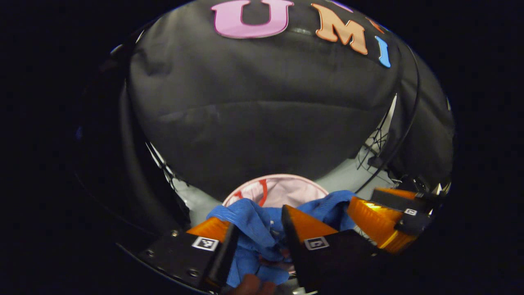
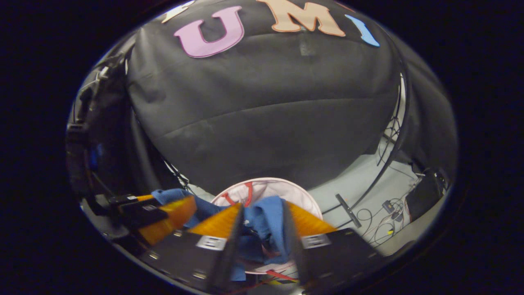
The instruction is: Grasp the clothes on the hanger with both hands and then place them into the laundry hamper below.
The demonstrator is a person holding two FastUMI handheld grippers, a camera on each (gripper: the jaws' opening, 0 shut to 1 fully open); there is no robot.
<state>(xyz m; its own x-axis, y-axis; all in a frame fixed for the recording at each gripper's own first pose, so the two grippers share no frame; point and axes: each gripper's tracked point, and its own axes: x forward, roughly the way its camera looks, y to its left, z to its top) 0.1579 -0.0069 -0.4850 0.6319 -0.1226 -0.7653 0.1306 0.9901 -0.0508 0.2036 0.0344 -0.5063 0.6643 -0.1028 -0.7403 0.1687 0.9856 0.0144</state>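
Two hand-held grippers carry a bundle of blue clothes (image 1: 262,229) above a round, pale pink laundry hamper (image 1: 282,189) that stands on the light floor (image 2: 352,184) at the foot of the booth's black cloth wall. In the left gripper view, the left gripper (image 1: 256,241) has its two fingers drawn in on a fold of the blue fabric, which bunches up between them and spills down below the tips; the cloth stretches off to the right, where the right gripper (image 1: 378,221) comes in from the side with the far end of the garment against it. In the right gripper view, the right gripper (image 2: 264,231) is likewise narrowed on a ridge of blue cloth pinched between its fingers, and the left gripper (image 2: 163,219) shows at the left with more of the fabric draped by it. The hamper's open mouth, with red trim on its inner wall, lies just behind and beneath the hanging clothes. Loose cables (image 2: 385,221) trail over the floor at the right.
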